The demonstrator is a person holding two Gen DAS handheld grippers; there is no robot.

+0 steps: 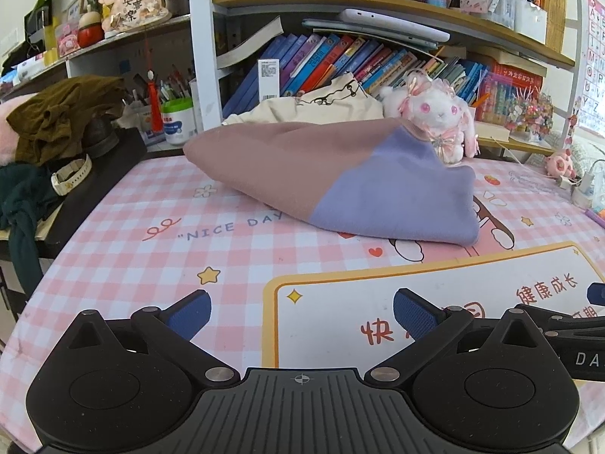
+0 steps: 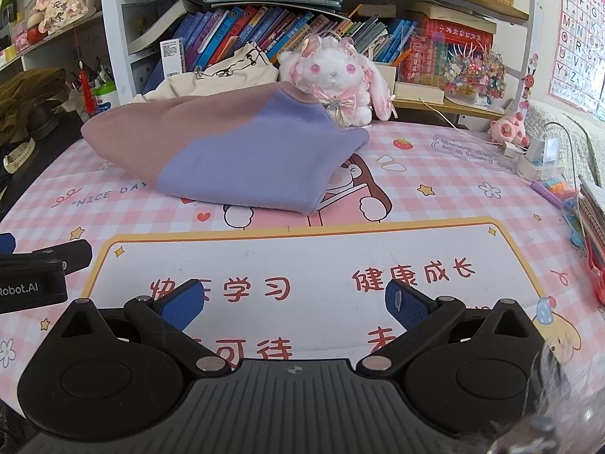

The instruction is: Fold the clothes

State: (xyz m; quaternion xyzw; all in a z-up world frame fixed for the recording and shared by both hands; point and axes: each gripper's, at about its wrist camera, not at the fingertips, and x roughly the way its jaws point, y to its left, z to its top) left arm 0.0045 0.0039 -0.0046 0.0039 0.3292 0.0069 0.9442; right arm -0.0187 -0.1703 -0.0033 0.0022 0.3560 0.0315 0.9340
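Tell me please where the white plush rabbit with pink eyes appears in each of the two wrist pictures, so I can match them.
Left wrist view: the plush rabbit is right of centre in the upper half, behind the pink and purple garment.
Right wrist view: the plush rabbit is near the centre, high up, behind the same garment.
Shared landmark: the "NICE DAY" print on the checked mat, left of the garment.

A soft mauve-pink and lavender fleece sweatshirt lies folded into a compact bundle on the pink checked desk mat.
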